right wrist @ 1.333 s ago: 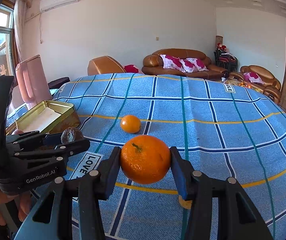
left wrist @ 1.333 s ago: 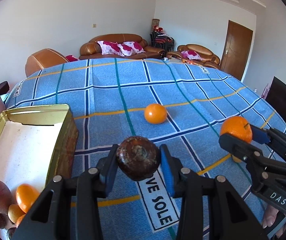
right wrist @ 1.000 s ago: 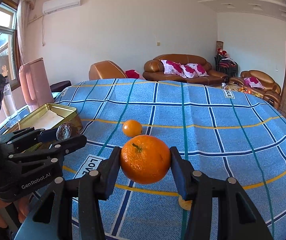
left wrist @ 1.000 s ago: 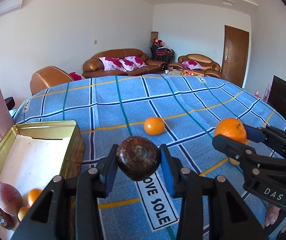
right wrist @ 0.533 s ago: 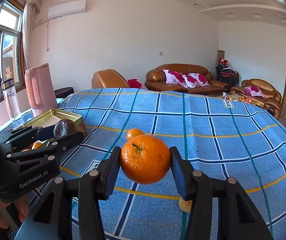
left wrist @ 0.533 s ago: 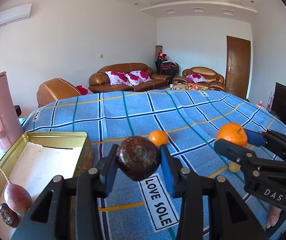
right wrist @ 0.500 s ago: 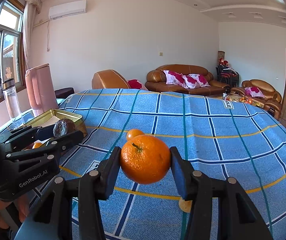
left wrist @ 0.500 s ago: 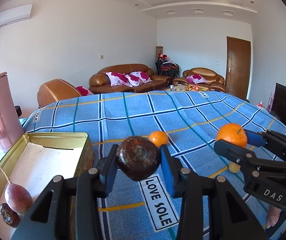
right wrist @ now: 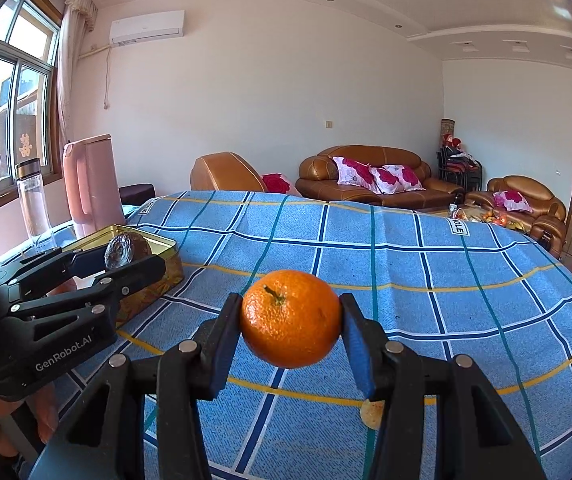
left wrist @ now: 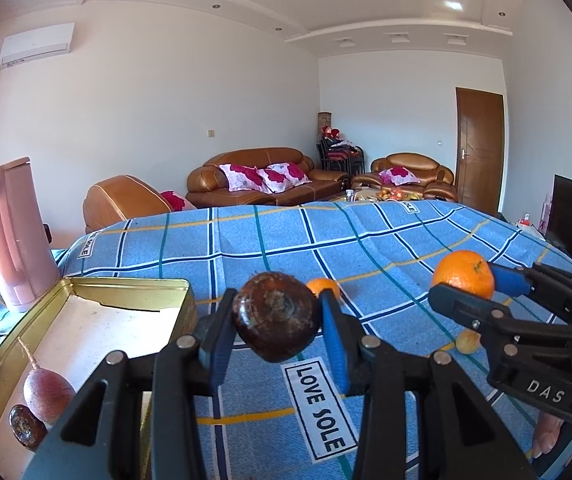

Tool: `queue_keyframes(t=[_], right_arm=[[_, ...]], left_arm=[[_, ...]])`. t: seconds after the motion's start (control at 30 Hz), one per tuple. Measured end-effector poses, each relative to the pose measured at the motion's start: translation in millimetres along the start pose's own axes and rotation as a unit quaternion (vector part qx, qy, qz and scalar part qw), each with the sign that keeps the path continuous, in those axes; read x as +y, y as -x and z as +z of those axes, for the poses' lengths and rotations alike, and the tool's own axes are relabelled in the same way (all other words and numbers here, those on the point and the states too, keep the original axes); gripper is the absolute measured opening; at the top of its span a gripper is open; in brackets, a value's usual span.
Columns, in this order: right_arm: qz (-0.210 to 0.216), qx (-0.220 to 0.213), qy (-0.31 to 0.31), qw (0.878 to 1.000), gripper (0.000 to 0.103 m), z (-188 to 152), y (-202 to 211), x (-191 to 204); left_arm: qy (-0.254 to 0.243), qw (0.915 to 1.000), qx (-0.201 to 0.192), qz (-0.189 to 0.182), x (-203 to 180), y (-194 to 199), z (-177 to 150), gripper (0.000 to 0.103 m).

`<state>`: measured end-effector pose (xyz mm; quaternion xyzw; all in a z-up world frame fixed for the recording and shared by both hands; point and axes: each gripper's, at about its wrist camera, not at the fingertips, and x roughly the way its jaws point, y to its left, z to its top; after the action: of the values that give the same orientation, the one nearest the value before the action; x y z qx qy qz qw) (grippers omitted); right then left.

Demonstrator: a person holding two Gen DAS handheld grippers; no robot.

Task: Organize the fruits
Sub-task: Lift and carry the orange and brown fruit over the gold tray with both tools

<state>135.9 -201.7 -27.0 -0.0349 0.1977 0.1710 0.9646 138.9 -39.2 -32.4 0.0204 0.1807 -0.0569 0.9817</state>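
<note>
Left claw point(left wrist: 276, 322) clamping round dark-brown wrinkled fruit point(left wrist: 276, 316) at frame centre; right claw point(right wrist: 290, 330) gripping round orange mandarin point(right wrist: 290, 319), lower centre.

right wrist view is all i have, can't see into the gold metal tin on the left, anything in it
Observer: Yes. The left wrist view shows a reddish oval fruit with a stalk lying at the near end of the gold metal tin.
Operator: anything else in there
Observer: A dark brown round fruit right beside it, nearer the corner. I cannot tell whether they touch.
Operator: any loose fruit i can't see
Observer: A small orange tangerine on the blue checked cloth, partly behind a pad of the left gripper.
</note>
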Motion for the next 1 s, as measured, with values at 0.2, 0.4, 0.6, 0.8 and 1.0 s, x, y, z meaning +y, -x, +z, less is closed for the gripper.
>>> queue_keyframes(t=[0.2,0.4,0.6,0.8,1.0], right_arm=[[0.003,-0.009,0.003,1.0,0.05,0,3,2],[0.007,-0.023,0.008,1.0,0.05,0,8,4],[0.006,-0.024,0.009,1.0,0.05,1,7,5],[0.007,-0.019,0.013,1.0,0.05,1,4,7],[0.015,-0.009,0.031,0.999,0.05,-1,-1,18]], left_arm=[[0.0,0.9999,-0.006,0.008,1,6,-2,0.042],[0.002,0.9997,-0.007,0.025,3,12,-3,0.042],[0.011,0.9995,-0.004,0.03,9,15,-4,0.042],[0.015,0.9993,-0.006,0.032,13,19,-6,0.042],[0.022,0.9992,-0.003,0.033,21,22,-7,0.042]])
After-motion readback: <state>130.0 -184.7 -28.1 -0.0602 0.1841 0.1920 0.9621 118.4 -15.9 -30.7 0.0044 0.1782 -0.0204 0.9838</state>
